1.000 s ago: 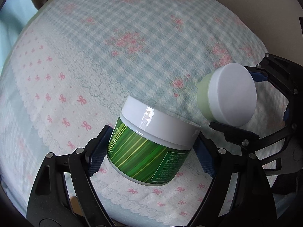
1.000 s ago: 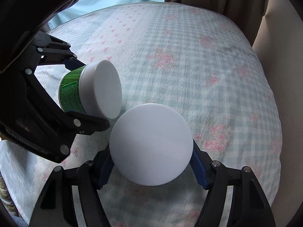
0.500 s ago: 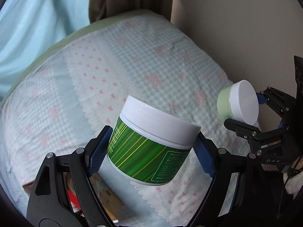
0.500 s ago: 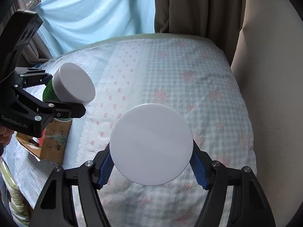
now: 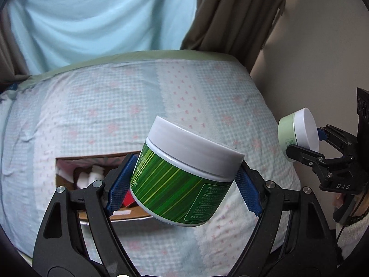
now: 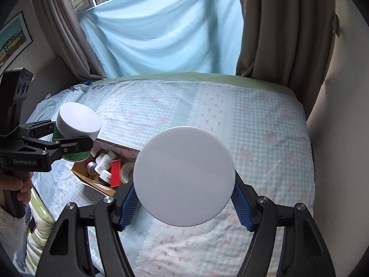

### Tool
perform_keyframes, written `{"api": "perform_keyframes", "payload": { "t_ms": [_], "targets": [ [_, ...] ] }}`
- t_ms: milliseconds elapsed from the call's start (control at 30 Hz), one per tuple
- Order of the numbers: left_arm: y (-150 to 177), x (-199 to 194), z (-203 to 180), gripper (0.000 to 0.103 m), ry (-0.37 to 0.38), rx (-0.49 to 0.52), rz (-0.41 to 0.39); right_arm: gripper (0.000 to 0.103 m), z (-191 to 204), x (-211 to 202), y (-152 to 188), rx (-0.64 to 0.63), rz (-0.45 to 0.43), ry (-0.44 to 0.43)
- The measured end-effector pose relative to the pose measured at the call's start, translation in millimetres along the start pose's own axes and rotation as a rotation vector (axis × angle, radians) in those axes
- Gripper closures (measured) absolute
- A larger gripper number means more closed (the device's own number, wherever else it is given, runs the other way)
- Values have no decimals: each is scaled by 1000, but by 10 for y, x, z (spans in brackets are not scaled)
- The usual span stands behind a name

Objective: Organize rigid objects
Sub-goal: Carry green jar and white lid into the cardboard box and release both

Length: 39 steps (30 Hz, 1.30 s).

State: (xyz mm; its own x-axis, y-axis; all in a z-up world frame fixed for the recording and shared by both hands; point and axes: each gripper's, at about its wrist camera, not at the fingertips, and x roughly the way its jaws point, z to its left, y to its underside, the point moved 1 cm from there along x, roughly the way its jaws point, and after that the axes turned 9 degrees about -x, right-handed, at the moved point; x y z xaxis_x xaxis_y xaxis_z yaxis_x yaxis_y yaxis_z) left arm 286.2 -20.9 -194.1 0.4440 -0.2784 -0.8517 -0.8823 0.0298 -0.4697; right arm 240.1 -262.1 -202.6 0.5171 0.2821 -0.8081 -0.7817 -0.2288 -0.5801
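My left gripper (image 5: 183, 188) is shut on a green striped jar with a white lid (image 5: 184, 180), held tilted above the bed; it also shows in the right wrist view (image 6: 76, 124). My right gripper (image 6: 184, 204) is shut on a pale green jar, whose round white lid (image 6: 184, 176) faces the camera. That pale green jar (image 5: 297, 130) shows at the right in the left wrist view, held in the air. An open cardboard box (image 6: 108, 164) with several bottles and small packs lies on the bed below the left gripper; it also shows in the left wrist view (image 5: 92, 175).
The bed (image 6: 230, 115) has a checked blue quilt with pink flowers. A light blue sheet (image 6: 161, 27) and brown curtains (image 6: 283, 30) hang behind it. A beige wall (image 5: 322, 57) stands at the right. A hand (image 6: 13, 184) holds the left gripper's handle.
Both grippers have risen and pulled back from the quilt, each still holding its jar. The cardboard box, curtains and window have come into view.
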Motion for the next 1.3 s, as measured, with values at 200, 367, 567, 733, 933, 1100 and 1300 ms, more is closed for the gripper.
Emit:
{"api": "perform_keyframes", "payload": {
  "t_ms": [200, 367, 567, 733, 933, 1100, 1300],
  "targets": [
    [83, -262, 813, 23, -21, -90, -3, 36, 600, 198, -203, 16, 25, -83],
    [84, -209, 1515, 23, -18, -115, 29, 36, 1045, 515, -320, 58, 79, -115],
    [110, 122, 2232, 23, -25, -77, 105, 36, 1529, 1038, -433, 142, 133, -105],
    [132, 528, 2629, 23, -33, -13, 182, 36, 1802, 1515, -438, 236, 184, -83],
    [153, 990, 2889, 23, -23, -1, 249, 36, 1986, 2049, -378, 302, 271, -66],
    [191, 1340, 2944, 23, -21, 13, 298, 36, 1995, 2443, -312, 327, 332, -50],
    [171, 1700, 2863, 23, -11, 52, 338, 36, 1876, 2810, -224, 378, 381, -22]
  ]
}}
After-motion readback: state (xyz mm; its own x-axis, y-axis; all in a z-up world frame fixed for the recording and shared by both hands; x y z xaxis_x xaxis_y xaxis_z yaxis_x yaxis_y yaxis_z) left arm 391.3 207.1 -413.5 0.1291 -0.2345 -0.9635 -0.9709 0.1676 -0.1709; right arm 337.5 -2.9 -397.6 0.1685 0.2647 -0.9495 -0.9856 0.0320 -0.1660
